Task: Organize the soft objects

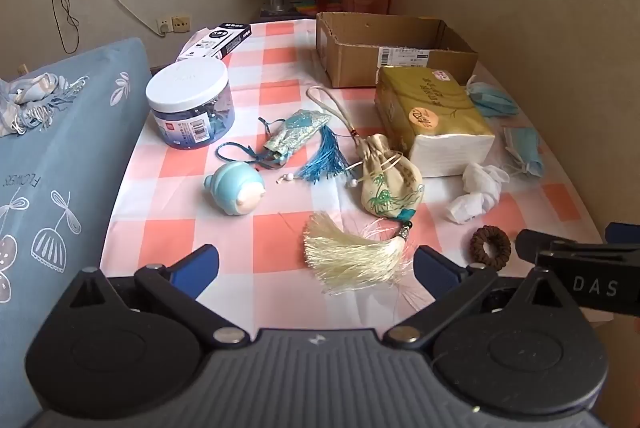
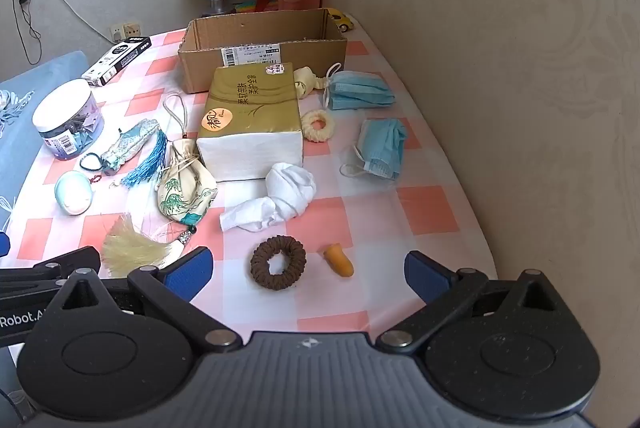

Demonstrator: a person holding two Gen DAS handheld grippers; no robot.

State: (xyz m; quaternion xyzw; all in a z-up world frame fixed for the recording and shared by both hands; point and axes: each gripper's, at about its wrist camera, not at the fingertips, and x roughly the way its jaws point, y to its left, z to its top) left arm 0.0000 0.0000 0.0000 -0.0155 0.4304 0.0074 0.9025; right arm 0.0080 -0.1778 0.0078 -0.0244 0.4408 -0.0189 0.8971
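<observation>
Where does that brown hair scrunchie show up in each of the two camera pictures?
Left wrist view: brown scrunchie at lower right, beside the right gripper.
Right wrist view: lower centre, left of the orange earplug.
Shared landmark: crumpled white cloth just beyond it.

Left tongs (image 1: 316,264): we hold these low at six o'clock of their own view, both blue-padded fingers (image 1: 198,264) spread wide, nothing between them, black linkage arms splayed to either side of the grey ribbed body. Level, pointing toward twelve o'clock.

Right tongs (image 2: 308,270): we hold these likewise low at six o'clock, blue pads (image 2: 190,270) set far apart, gap unoccupied, pointing toward twelve o'clock.

Relation: we carry the two side by side and close. The right tongs' black finger shows at three o'clock in the left view; the left tongs' body shows at nine o'clock in the right view.
</observation>
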